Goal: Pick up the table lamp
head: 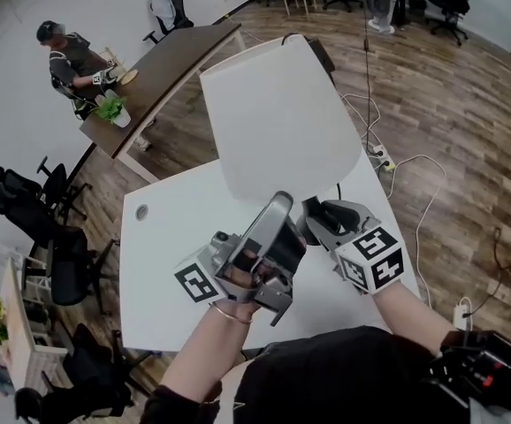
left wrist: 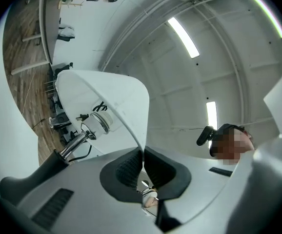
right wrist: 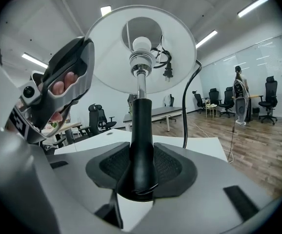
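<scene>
The white tabletop [head: 163,254] fills the lower middle of the head view. The table lamp [head: 278,113] stands out above it at centre frame, with both our tools on it. Its base shows in no view, so we cannot tell whether it is clear of the surface.

The lampshade [left wrist: 126,96] is the bulkiest part. Our left hand-held gripper [left wrist: 142,156] is pinched almost flat on its thin lower rim. Our right hand-held gripper [right wrist: 142,167] is clamped on the black stem [right wrist: 142,126], with the pads pressing on both sides low down.

To do the lift well, we judge that the stem grip should carry the weight. The rim pinch should only steady the lamp, because a thin shade edge will likely flex or tilt if it takes load. Both hands should rise together so the stem stays upright.

The cord [right wrist: 192,96] runs down the right of the stem and could snag, so it needs slack. The bulb [right wrist: 142,44] sits exposed under the shade, and we should keep it away from the left tool.
</scene>
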The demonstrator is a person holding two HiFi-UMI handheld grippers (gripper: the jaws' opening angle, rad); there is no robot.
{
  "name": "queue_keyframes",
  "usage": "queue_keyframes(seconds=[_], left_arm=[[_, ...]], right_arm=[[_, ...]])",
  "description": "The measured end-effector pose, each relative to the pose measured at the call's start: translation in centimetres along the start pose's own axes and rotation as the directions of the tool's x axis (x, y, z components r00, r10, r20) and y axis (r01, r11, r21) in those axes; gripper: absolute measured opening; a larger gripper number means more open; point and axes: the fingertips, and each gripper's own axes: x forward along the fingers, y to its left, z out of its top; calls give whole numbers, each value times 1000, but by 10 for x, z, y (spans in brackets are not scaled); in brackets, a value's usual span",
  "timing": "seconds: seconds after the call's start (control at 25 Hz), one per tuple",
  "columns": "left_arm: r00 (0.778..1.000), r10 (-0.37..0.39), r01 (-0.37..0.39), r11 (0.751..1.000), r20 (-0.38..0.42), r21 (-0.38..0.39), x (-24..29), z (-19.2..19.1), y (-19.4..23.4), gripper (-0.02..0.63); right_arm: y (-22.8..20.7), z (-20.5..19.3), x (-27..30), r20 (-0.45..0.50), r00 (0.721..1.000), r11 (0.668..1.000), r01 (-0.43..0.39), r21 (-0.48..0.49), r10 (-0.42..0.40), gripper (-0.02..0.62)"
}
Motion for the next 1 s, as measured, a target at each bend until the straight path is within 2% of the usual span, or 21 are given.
queue_keyframes(seconds=[0.28,0.56,0.76,1.0], left_arm=[[996,-83,84,994,-18,70,25,-1,-54,20],[989,-139,144,986,-58,89,15,-8,-96,20],[989,-133,138,987,-67,87,-20,-18,-143,20],[988,-101,114,987,-115,117,-71,-14,-192,20]], right_arm=[[7,46,-41,73,997,997,33,-64,-28,163],[38,52,-63,110,992,997,62,-48,-56,166],[89,48,-83,136,987,995,90,-50,-83,169],[166,36,-82,159,986,998,57,-4,-55,170]])
